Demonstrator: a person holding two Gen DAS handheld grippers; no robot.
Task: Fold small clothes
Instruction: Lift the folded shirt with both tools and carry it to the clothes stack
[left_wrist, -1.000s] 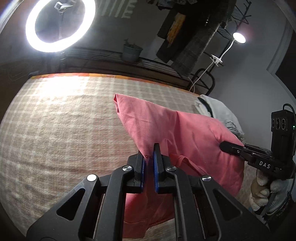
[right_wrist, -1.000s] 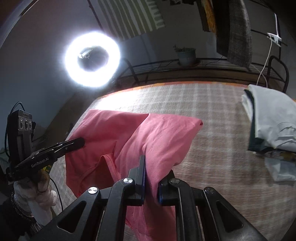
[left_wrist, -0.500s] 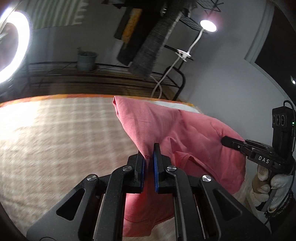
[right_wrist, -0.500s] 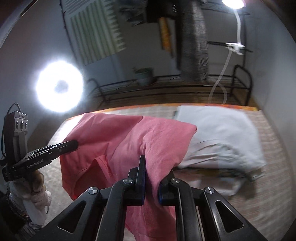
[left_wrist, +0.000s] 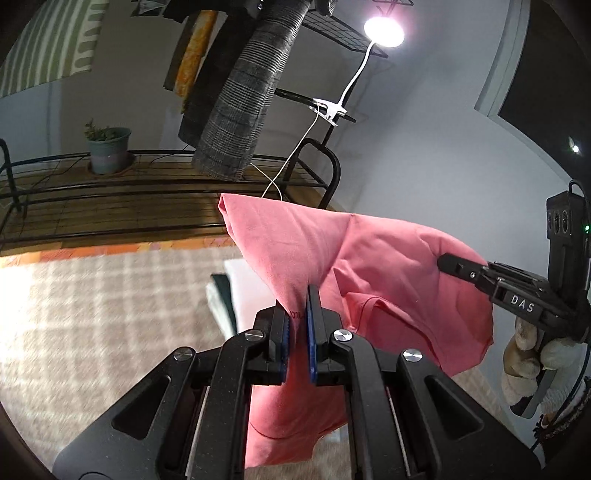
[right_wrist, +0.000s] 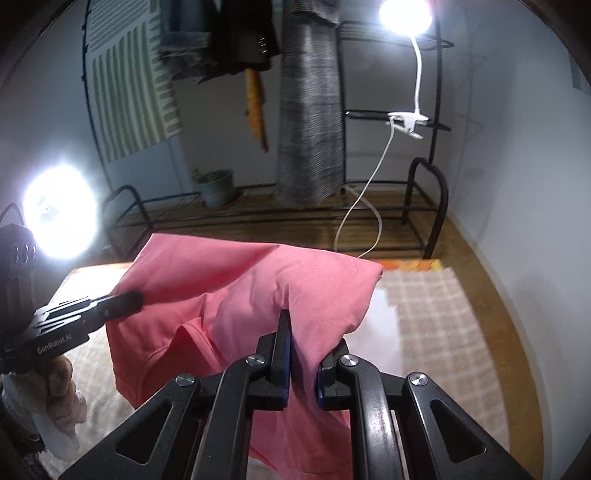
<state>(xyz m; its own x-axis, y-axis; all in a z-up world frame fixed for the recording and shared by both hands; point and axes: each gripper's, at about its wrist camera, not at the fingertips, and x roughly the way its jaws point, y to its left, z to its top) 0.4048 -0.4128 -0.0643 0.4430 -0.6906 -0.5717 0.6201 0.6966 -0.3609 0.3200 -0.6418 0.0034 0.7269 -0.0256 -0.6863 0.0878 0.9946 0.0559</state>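
A folded pink shirt hangs in the air between my two grippers, above the checked beige cloth. My left gripper is shut on one end of the shirt. My right gripper is shut on the other end of the shirt. In the left wrist view the right gripper shows at the right, its tip pinching the fabric. In the right wrist view the left gripper shows at the left, also pinching it. The shirt's lower part drapes down over both sets of fingers.
A stack of folded white and dark clothes lies on the cloth under the shirt; it shows white in the right wrist view. Behind stand a black metal rack, a potted plant, hanging clothes, a clip lamp and a ring light.
Both grippers have lifted the pink shirt up and swung it to the right, toward the stack of folded clothes. Both stay shut on it.
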